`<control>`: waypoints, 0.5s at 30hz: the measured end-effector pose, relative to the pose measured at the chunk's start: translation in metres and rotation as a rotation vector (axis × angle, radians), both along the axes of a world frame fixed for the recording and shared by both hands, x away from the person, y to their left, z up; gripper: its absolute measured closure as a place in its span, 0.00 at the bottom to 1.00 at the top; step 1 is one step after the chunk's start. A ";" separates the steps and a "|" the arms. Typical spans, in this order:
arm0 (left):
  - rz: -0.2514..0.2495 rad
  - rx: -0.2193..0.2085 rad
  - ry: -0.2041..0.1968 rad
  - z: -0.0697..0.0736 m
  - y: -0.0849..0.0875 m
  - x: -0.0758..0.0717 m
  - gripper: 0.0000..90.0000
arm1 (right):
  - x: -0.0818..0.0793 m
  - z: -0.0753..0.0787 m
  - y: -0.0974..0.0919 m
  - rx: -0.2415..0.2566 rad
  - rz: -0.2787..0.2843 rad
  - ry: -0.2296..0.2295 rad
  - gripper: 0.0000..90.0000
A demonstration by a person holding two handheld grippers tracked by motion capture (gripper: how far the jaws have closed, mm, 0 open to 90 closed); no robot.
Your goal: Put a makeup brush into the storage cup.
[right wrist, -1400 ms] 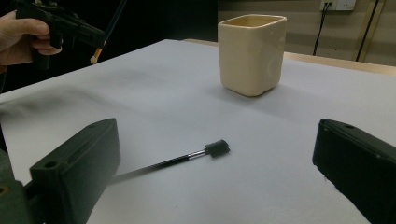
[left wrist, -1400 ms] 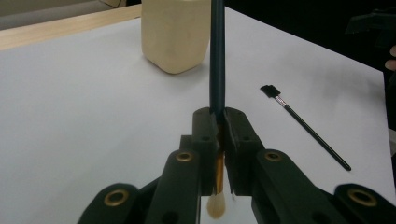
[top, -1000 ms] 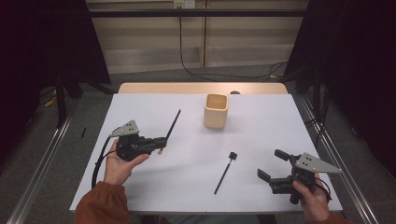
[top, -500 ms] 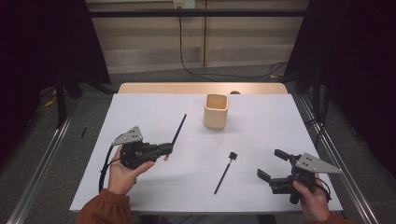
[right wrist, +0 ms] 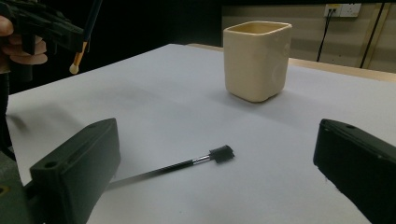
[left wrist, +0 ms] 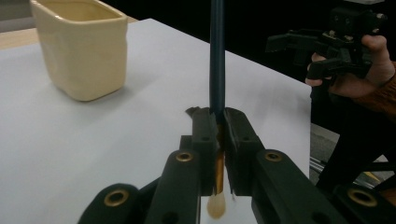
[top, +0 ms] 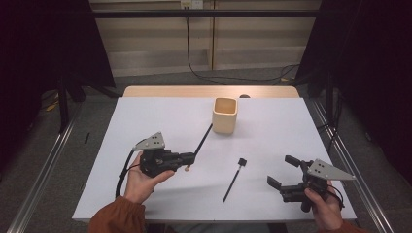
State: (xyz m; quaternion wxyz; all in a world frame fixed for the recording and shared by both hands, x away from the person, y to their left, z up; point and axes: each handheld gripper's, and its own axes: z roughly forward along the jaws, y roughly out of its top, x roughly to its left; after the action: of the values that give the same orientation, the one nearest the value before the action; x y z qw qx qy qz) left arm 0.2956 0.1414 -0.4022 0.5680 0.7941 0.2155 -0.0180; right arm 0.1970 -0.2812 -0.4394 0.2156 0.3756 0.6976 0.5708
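The work in hand is loading 2 slim makeup brushes into the cream ceramic cup [top: 225, 115]; judged from the layout, it is at an early-to-middle stage.

Status of brush 1: the left gripper [top: 187, 162] is holding the dark-handled brush [top: 202, 140] with its fingers clamped together on the shaft just above the gold ferrule. In the left gripper view the brush [left wrist: 217, 56] is rising straight out from between the closed fingers, with the pale tip [left wrist: 216, 205] hanging below them. In the high view the brush is clear of the white counter [top: 145, 116], and its free end is pointing toward 1 o'clock, ending just beside the lower left corner of the cup. The pick-up is therefore done; insertion is not.

Status of brush 2: the second brush [top: 233, 178] is lying flat on the counter at 6 o'clock from the cup, well apart from it, with its dark head toward 12 o'clock. In the right gripper view it [right wrist: 187, 163] is lying between the 2 open fingers but farther out, untouched.

The right gripper [top: 283, 174] is hovering at 3 o'clock from that brush, fingers standing wide apart and holding nothing.

Remaining, as judged: carrying brush 1 over the cup rim, lowering and releasing it; then grasping, lifting and placing brush 2. The cup interior is not showing any contents.
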 end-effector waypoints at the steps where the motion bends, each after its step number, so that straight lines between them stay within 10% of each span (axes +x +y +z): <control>1: -0.014 0.004 -0.003 0.001 -0.003 0.000 0.93 | 0.000 0.000 0.000 0.000 0.001 0.000 0.00; 15: -0.126 0.081 0.026 0.008 -0.018 -0.007 0.93 | -0.001 0.000 0.000 -0.003 0.000 -0.002 0.00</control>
State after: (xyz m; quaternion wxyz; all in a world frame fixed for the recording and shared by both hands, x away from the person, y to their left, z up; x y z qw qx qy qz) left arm 0.2890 0.1231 -0.3946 0.5303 0.8281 0.1730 -0.0553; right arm 0.1960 -0.2809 -0.4394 0.2168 0.3749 0.6980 0.5703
